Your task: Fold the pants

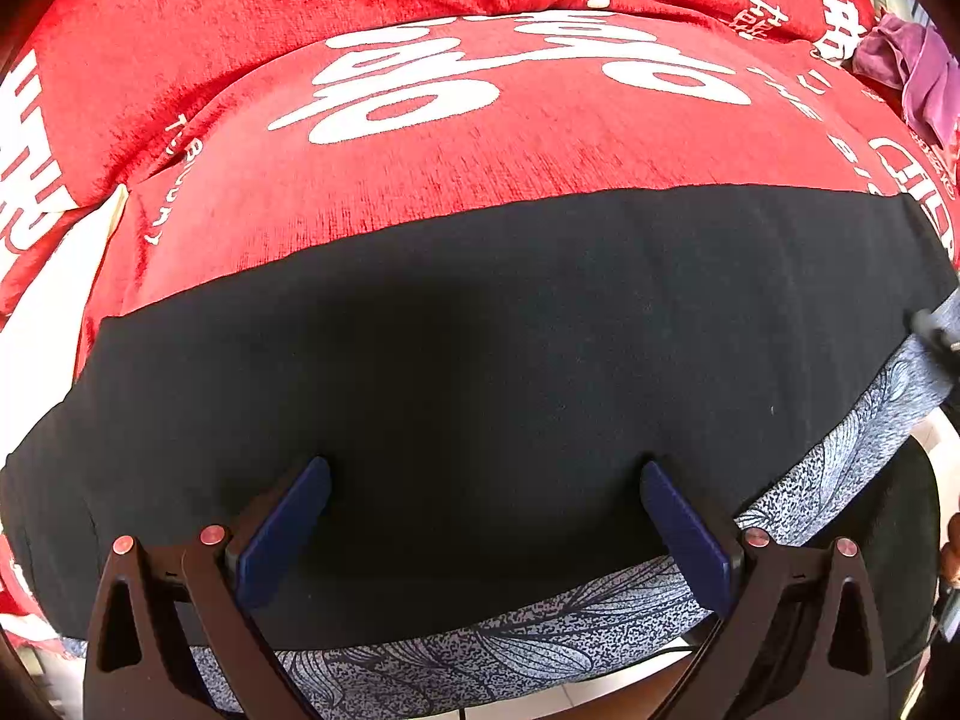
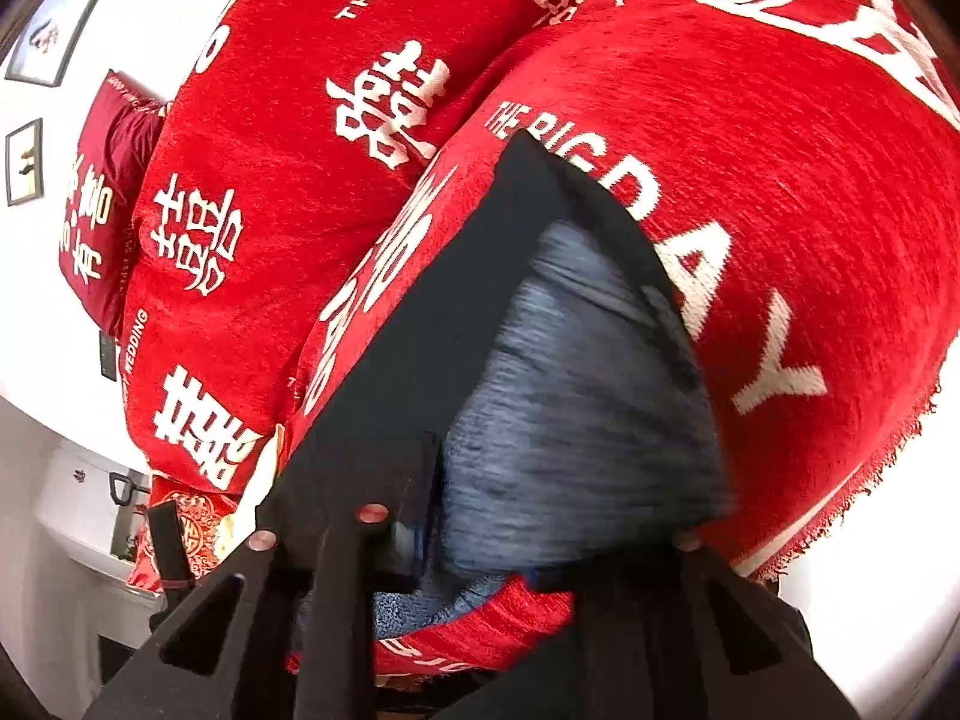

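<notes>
Across the lower half of the left wrist view the black pants (image 1: 480, 360) lie flat on the red blanket (image 1: 420, 168), the left gripper (image 1: 485, 501) wide open above them, holding nothing. The right gripper (image 2: 528, 516) seems clamped on blurred grey-blue lining; a slip there would likely spoil the fold.

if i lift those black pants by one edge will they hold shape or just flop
The black pants will probably flop: they lie flat and follow the curve of the red blanket beneath. In the right wrist view, a lifted part of them hangs in a soft sheet, showing a blue-grey patterned layer. They look thin, so probably light, and the blanket's nap may resist sliding.
</notes>
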`<control>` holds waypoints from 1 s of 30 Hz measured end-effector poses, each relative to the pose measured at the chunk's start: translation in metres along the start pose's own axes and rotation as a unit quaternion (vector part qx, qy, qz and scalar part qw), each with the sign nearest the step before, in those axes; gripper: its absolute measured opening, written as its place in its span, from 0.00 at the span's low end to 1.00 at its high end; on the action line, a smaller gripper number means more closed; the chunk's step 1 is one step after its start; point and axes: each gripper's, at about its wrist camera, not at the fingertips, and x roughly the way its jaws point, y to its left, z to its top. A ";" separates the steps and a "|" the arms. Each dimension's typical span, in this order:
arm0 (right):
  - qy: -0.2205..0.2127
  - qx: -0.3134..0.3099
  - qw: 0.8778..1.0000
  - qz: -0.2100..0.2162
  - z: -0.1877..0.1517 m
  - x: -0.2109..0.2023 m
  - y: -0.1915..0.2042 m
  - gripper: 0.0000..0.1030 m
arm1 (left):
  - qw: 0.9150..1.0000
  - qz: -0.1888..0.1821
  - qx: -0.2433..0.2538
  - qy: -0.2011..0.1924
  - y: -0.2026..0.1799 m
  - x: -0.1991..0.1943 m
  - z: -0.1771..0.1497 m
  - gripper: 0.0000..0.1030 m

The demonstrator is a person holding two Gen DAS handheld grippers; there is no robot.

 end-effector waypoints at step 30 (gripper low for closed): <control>-0.030 -0.742 0.656 -0.134 -0.246 0.100 0.320 0.15 | 0.973 -0.020 -0.229 -0.033 0.241 -0.047 -0.060 1.00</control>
